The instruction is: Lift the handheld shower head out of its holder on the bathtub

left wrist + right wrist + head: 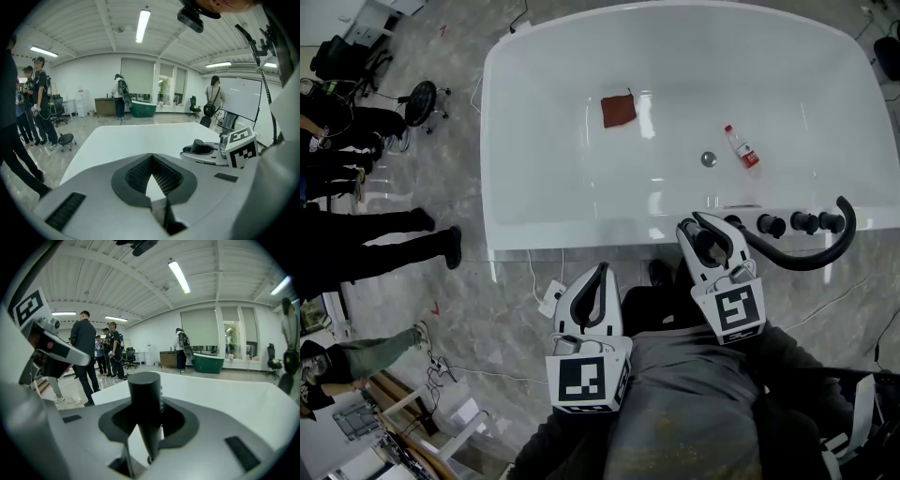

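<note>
The white bathtub (544,141) lies across the top of the head view. My right gripper (709,236) hovers at its near rim, shut on the black cylindrical handheld shower head (710,244). In the right gripper view the shower head (145,394) stands upright between the jaws of that gripper (146,427). A thick black hose (811,260) curves from it to the right. The left gripper view shows the same shower head (199,146) off to the right. My left gripper (601,272) hangs over the floor in front of the tub, shut and empty (151,164).
Black tap knobs (787,224) line the tub's near rim at right. Inside the tub lie a red cloth (618,111), a small bottle (741,148) and the drain (708,159). People (356,244) stand at the left beside a stool (422,98). Cables (546,295) run on the floor.
</note>
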The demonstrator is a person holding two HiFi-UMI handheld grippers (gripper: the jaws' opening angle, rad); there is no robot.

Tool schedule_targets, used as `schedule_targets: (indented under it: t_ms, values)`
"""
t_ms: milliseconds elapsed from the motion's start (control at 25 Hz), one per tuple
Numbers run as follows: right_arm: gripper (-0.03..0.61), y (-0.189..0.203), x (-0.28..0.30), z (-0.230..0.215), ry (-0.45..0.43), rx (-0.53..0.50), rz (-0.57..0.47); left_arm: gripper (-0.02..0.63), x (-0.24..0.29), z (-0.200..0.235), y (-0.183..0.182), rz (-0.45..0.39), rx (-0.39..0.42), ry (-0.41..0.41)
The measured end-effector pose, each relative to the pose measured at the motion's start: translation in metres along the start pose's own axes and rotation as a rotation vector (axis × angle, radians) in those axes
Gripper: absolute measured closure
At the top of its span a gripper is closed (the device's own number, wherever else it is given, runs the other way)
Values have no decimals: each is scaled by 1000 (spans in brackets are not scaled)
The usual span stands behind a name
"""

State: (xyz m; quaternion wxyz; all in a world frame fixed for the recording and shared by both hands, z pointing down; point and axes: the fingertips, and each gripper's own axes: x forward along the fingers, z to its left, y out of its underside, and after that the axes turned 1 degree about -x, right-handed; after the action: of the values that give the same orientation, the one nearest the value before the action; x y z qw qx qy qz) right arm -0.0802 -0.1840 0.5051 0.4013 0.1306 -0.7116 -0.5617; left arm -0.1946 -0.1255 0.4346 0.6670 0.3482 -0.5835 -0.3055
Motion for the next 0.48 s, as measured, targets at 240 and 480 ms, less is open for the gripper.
schedule_targets:
  t_ms: [240,480]
  values:
    - [462,-39,-20,0,-4,-4,-26,611,-19,-6,-31,-31,2,1]
    - [462,-88,-43,7,-11,-18,-77,611,-41,-8,-56,-69,0,-4]
